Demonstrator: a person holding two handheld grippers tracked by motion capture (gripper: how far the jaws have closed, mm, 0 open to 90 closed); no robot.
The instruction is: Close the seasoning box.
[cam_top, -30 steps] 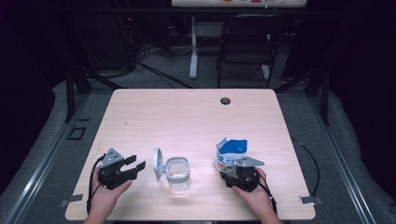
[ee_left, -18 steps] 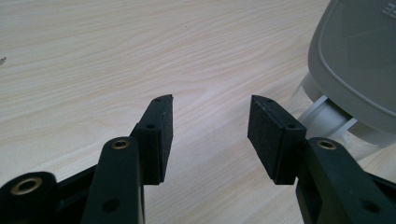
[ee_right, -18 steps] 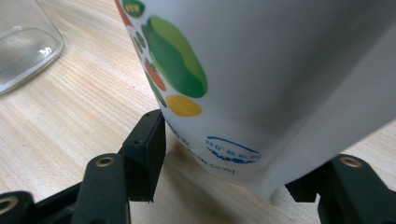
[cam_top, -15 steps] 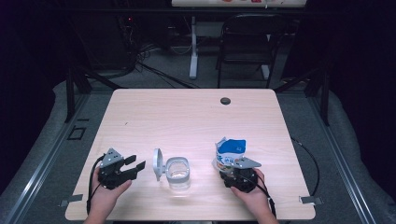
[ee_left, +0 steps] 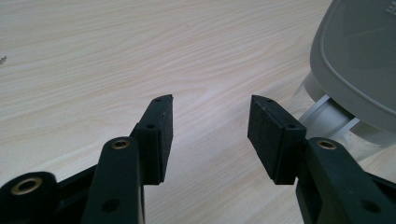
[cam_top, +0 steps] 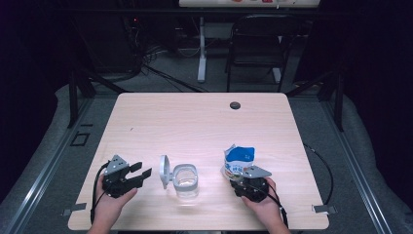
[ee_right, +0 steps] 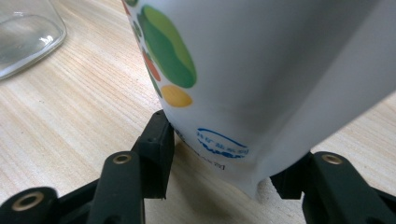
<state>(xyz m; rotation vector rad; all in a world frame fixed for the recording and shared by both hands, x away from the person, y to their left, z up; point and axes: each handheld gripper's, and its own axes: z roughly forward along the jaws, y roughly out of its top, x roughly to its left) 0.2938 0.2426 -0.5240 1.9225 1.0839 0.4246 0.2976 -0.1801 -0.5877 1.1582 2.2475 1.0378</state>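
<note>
A white pouch with a blue top (cam_top: pixel 238 158) stands on the wooden table (cam_top: pixel 195 122) at the front right. Its printed side (ee_right: pixel 261 70) looms close in the right gripper view. My right gripper (cam_top: pixel 237 174) has just been closing its jaws, and they now hug the pouch's base (ee_right: pixel 219 140), one pad (ee_right: pixel 156 140) touching its lower edge. A clear glass jar (cam_top: pixel 186 181) with its grey lid (cam_top: pixel 164 171) flipped open stands at the front centre. My left gripper (cam_top: pixel 142 170) rests open left of the jar, nothing between its jaws (ee_left: pixel 210 126); the lid (ee_left: pixel 359 60) is just beyond the right jaw.
The jar's glass wall (ee_right: pixel 23 32) lies to the left of the pouch in the right gripper view. A dark cable hole (cam_top: pixel 235 105) sits near the table's far edge. A chair (cam_top: pixel 258 44) and cables stand on the floor beyond the table.
Both hands keep their places. The right gripper's jaws have drawn in around the pouch's base. The jar and lid have not moved.
</note>
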